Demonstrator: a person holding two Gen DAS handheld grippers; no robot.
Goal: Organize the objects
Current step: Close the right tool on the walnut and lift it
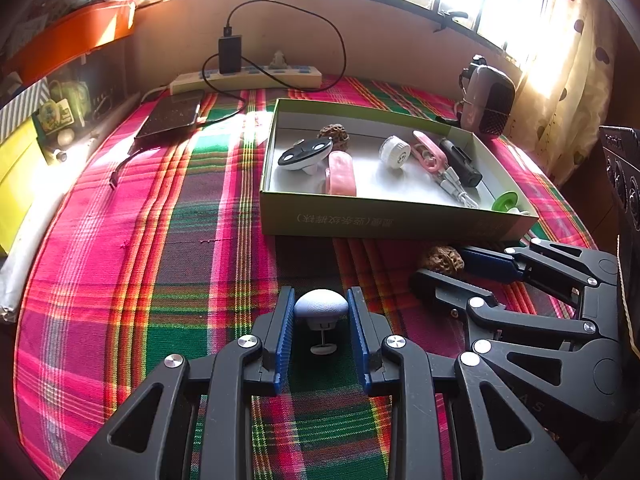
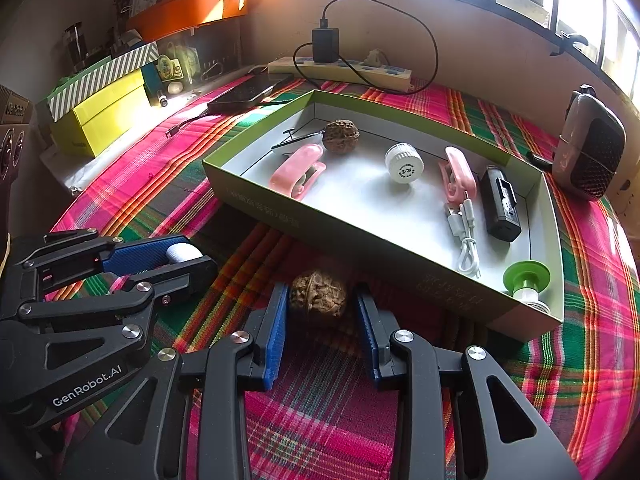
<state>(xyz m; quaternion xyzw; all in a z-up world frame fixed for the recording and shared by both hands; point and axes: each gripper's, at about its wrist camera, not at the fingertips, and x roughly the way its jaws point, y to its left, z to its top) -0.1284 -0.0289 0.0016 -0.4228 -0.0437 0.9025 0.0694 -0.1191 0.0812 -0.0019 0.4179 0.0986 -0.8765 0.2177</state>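
While resting on plaid cloth (image 1: 160,264), left gripper (image 1: 321,312) fingers clamped on white knob (image 1: 321,305). Right gripper (image 2: 321,300) fingers apart, flanking walnut (image 2: 318,294) beside green box (image 2: 360,236).

Our left tongs (image 1: 321,334) and right tongs (image 2: 322,326) are matte black linkage frames with triangular cut-outs and round silver screw heads. Ribbed blue pads (image 2: 276,340) line the fingers, and one arm carries white "GenRobot.AI" lettering.

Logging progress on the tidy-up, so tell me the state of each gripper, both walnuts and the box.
left gripper: shut on white knob
right gripper: open around walnut on cloth
walnut in box: resting inside
box: open, lidless
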